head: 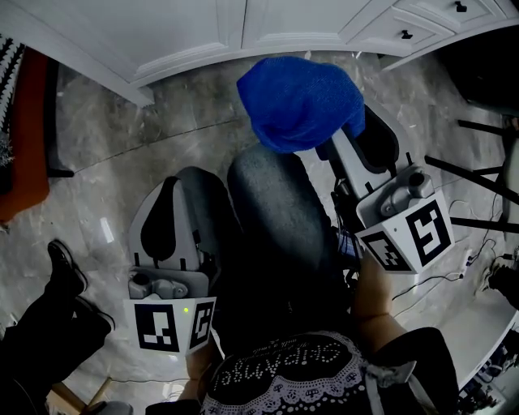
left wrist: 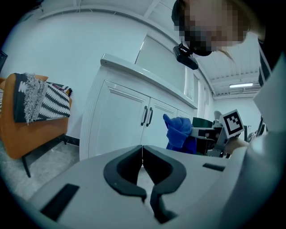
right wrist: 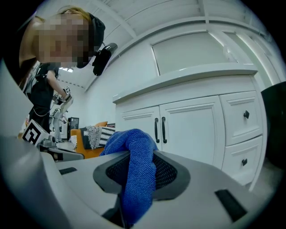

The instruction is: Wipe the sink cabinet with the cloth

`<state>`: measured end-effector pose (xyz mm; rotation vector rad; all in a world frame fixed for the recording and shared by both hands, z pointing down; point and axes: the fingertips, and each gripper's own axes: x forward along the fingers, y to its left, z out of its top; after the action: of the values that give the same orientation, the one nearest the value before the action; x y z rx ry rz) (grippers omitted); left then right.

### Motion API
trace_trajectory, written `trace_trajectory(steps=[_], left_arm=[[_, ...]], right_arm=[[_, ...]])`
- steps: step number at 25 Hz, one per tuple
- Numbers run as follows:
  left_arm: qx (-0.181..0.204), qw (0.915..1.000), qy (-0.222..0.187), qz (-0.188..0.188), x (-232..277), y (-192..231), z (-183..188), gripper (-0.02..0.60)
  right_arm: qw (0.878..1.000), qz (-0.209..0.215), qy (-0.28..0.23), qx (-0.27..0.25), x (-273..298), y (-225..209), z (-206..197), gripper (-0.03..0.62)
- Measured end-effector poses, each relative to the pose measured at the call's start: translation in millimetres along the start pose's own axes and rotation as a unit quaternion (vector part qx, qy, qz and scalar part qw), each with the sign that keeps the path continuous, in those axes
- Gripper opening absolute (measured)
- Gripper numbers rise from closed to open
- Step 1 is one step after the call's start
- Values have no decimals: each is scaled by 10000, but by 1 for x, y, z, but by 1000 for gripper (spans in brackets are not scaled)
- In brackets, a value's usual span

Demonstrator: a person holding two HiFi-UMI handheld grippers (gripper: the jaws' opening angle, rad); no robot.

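Observation:
A blue cloth (head: 298,101) (right wrist: 136,172) (left wrist: 178,132) hangs bunched from my right gripper (head: 336,142) (right wrist: 136,179), which is shut on it a short way in front of the white sink cabinet (head: 243,32) (right wrist: 196,129) (left wrist: 125,120). The cabinet has two doors with dark handles (right wrist: 160,129) under a white counter. My left gripper (head: 169,219) (left wrist: 143,172) is lower and to the left, its jaws shut with nothing between them, pointing at the cabinet's left end. The cloth is apart from the cabinet.
An orange chair (left wrist: 27,129) (head: 20,138) with a striped cushion stands left of the cabinet. Drawers (right wrist: 243,134) (head: 422,24) sit at the cabinet's right. A person's knee (head: 276,203) lies between the grippers. Dark chair legs (head: 478,170) and cables are at the right; a shoe (head: 65,267) at the left.

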<state>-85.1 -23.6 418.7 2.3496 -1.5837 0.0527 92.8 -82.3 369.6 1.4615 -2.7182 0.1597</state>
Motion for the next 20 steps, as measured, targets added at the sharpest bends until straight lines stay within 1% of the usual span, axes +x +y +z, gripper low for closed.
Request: trace_trajectory(steps=[9,20], left_arm=[[-11,10000,-41,58,-2,5,3,5],[-74,10000,-15,8,1,2,-1,5]], right_arm=[[10000,50,-53,-19,0,7,8,130],[10000,-39,-14,-50,-3,6,7,129]])
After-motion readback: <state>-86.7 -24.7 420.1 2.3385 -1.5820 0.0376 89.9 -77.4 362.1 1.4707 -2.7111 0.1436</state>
